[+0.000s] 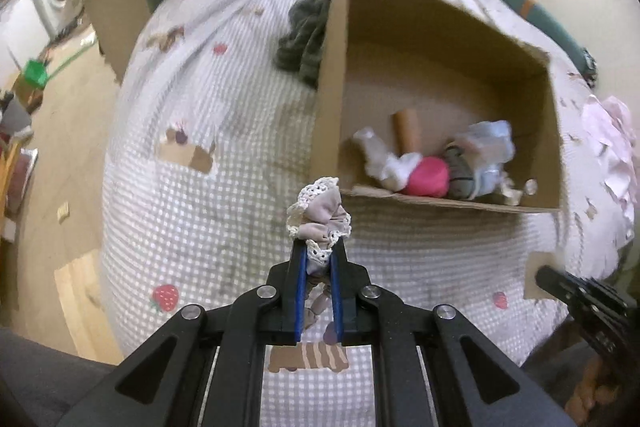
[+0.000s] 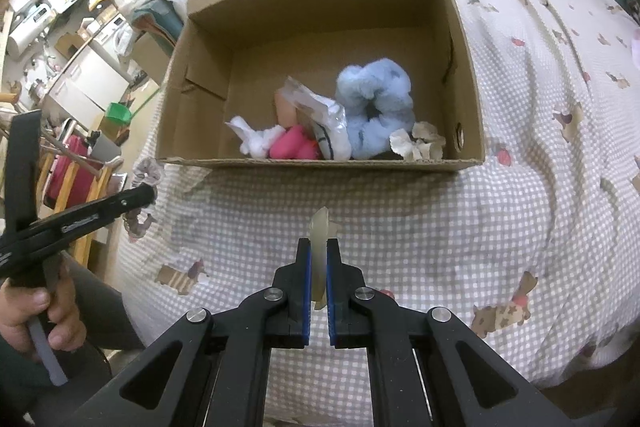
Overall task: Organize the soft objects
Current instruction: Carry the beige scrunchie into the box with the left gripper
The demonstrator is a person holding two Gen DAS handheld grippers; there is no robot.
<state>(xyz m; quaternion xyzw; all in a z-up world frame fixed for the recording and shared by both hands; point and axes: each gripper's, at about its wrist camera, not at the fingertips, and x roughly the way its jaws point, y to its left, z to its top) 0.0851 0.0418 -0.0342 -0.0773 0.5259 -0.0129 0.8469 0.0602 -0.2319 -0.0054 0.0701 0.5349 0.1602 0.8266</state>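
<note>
My left gripper [image 1: 319, 247] is shut on a mauve scrunchie with a white lace edge [image 1: 320, 213], held above the bed just short of the cardboard box [image 1: 334, 75]. The scrunchie [image 2: 146, 175] and left gripper [image 2: 140, 197] also show at the left of the right wrist view. My right gripper [image 2: 319, 247] is shut on a thin pale translucent soft piece [image 2: 321, 229], in front of the box [image 2: 320, 163]. Inside the box lie a light blue fluffy scrunchie [image 2: 376, 103], a pink soft item [image 2: 292, 147], a white cloth piece [image 2: 256, 139], a plastic-wrapped item [image 2: 316, 111] and a cream scrunchie [image 2: 418, 141].
The box stands on a bed with a checked, animal-print cover [image 2: 400, 227]. A dark grey cloth [image 1: 304, 39] lies behind the box's left wall. A pink cloth [image 1: 612, 151] lies at the bed's right. The floor and cluttered furniture [image 2: 80, 67] are to the left of the bed.
</note>
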